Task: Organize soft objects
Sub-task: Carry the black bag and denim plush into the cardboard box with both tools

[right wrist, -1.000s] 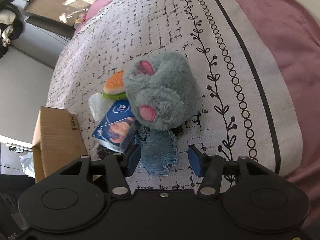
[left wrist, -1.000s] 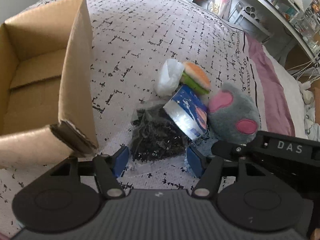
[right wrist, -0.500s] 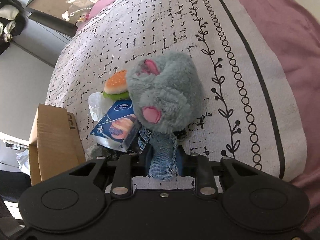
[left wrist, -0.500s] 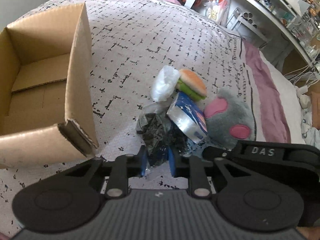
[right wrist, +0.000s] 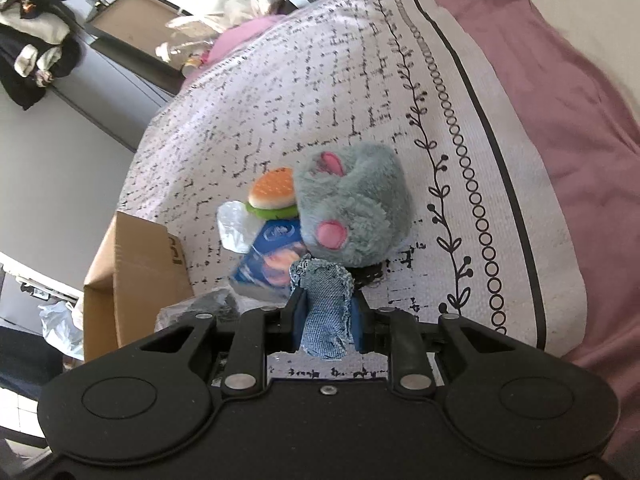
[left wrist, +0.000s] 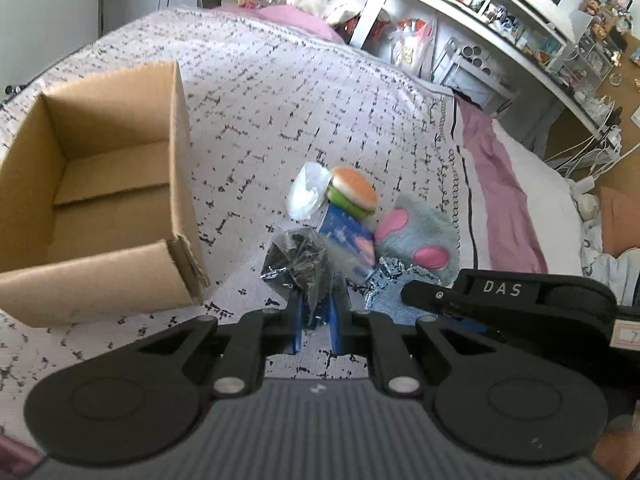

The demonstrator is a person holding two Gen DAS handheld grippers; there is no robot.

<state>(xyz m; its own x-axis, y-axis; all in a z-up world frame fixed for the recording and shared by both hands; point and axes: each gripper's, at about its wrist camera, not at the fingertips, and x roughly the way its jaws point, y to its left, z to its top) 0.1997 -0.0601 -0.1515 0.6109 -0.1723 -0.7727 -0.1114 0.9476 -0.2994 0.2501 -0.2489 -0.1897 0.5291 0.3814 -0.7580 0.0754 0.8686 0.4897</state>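
My left gripper (left wrist: 316,322) is shut on a clear bag of dark stuff (left wrist: 301,262) and holds it lifted off the bedspread. My right gripper (right wrist: 326,314) is shut on a piece of blue denim (right wrist: 324,304), also raised; the denim shows in the left wrist view (left wrist: 390,286) too. On the bed lie a grey plush with pink ears (right wrist: 354,216), a plush burger (right wrist: 274,194), a blue tissue pack (right wrist: 268,258) and a white plastic bag (left wrist: 306,196). An open, empty cardboard box (left wrist: 100,208) stands to the left.
The patterned white bedspread (left wrist: 280,100) covers the bed, with a mauve sheet (right wrist: 560,80) along its right side. White shelves full of small items (left wrist: 500,20) stand beyond the bed. A wardrobe and hanging clothes (right wrist: 36,52) are at the far left.
Both grippers have closed, the left on the dark bag and the right on the denim. Both have then lifted their items up and away from the pile.
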